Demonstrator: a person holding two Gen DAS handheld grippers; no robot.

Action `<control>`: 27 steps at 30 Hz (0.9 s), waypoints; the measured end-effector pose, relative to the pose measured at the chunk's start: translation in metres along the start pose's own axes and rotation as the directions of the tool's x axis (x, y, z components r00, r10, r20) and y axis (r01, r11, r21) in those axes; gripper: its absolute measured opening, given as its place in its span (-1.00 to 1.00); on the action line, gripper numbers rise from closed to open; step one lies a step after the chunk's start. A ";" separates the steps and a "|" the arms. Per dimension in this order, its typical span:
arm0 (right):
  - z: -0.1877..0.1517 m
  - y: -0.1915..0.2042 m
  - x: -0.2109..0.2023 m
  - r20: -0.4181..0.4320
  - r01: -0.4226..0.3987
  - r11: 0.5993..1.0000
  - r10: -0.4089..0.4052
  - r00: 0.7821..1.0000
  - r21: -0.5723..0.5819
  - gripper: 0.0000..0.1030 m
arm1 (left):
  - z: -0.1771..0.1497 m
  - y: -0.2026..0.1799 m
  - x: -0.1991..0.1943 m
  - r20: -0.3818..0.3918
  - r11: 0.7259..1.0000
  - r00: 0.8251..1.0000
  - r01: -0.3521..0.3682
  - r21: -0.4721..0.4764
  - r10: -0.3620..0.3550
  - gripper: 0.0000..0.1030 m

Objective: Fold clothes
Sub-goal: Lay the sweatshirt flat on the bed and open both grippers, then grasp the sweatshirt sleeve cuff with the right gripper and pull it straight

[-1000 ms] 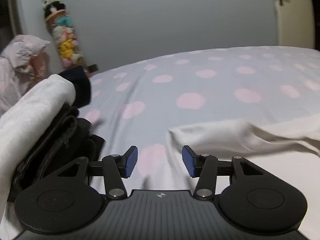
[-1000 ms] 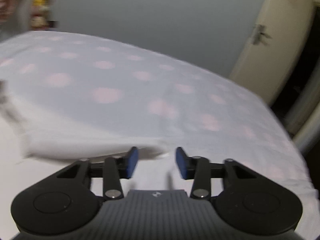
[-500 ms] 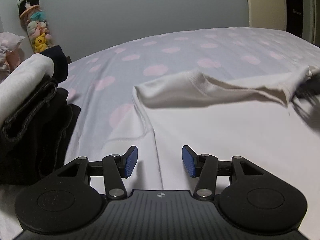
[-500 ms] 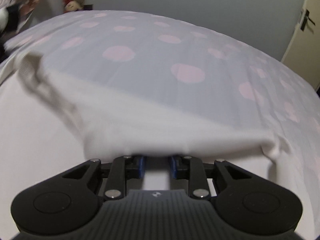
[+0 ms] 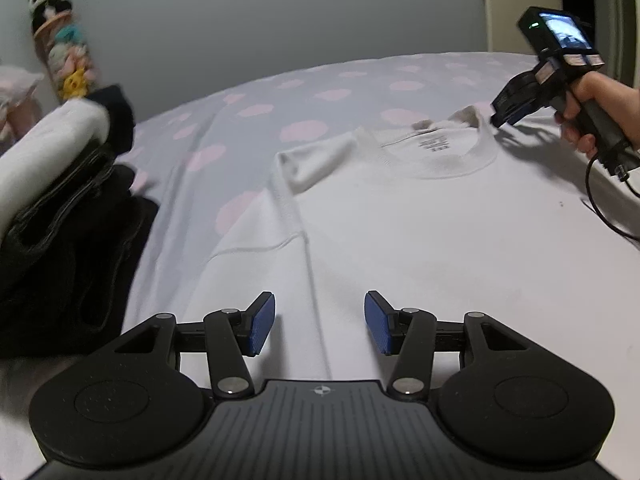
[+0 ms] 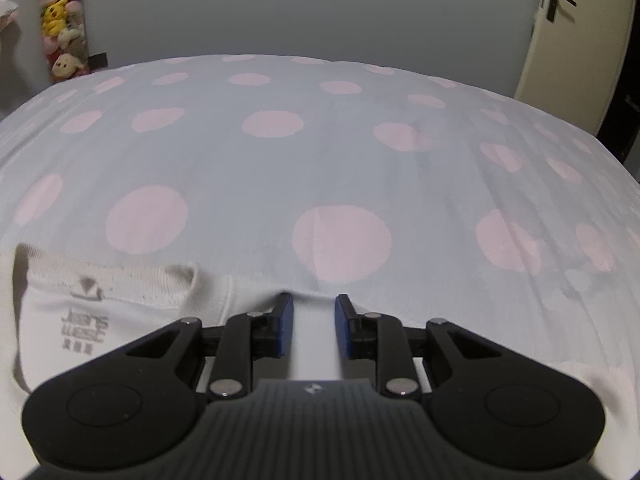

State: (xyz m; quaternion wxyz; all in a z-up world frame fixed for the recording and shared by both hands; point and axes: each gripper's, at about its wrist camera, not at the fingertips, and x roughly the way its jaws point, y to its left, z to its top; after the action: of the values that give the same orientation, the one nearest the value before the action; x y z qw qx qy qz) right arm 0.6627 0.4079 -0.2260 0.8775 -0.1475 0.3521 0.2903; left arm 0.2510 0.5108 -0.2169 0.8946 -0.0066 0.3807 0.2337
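Since a second ago the white T-shirt [image 5: 400, 220] has gone from a lifted, draped fold to lying spread flat on the bed [image 6: 320, 140], and my right tongs [image 6: 314, 328] have swung across to its collar end while closing down. I now see the shirt face up on the polka-dot bedcover, its round neckline [image 5: 444, 160] with the printed label toward the far side of the bed and one short sleeve [image 5: 256, 232] flattened out to the left. My left tongs [image 5: 320, 322] hover over the lower body of the shirt, jaws standing wide apart with only flat cloth beneath them and nothing between the pads. In the left wrist view the person's hand [image 5: 592, 112] carries the right tongs down at the shoulder edge just right of the neckline. From the right wrist view those jaws are narrow and have just been closing; a strip of the shirt's top edge lies between the blue pads, but I cannot tell whether they press on it yet. The label sits to the left of these tongs. A pile of dark and white clothes [image 5: 60, 208] sits on the bed to the left of the shirt, apart from it.
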 end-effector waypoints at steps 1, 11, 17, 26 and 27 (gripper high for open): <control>0.000 -0.005 -0.007 0.003 -0.003 1.000 0.003 1.000 0.007 -0.49 | -0.001 0.003 -0.004 -0.011 1.000 1.000 0.002 -0.018 -0.002 0.15; -0.048 -0.114 -0.141 -0.016 0.015 0.997 -0.014 1.000 0.077 -0.43 | -0.026 0.005 -0.078 -0.051 0.976 0.997 -0.060 -0.209 0.051 0.21; -0.129 -0.184 -0.244 -0.060 0.032 0.992 -0.025 0.998 0.124 -0.42 | -0.036 -0.008 -0.128 -0.077 0.967 0.996 -0.062 -0.247 0.044 0.21; -0.259 -0.228 -0.326 -0.269 0.019 0.978 0.038 0.962 0.206 -0.24 | -0.064 -0.027 -0.184 -0.054 0.937 0.998 -0.033 -0.347 0.015 0.28; -0.272 -0.233 -0.328 -0.283 0.010 0.972 0.058 0.957 0.235 -0.14 | -0.070 -0.030 -0.187 -0.057 0.935 0.998 -0.030 -0.354 0.010 0.28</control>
State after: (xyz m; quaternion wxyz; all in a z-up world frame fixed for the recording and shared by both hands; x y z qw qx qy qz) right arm 0.4694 -0.0342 -0.1754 0.8245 -0.0795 0.5095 0.2329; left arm 0.1035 0.3936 -0.1436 0.8657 -0.1705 0.3564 0.3073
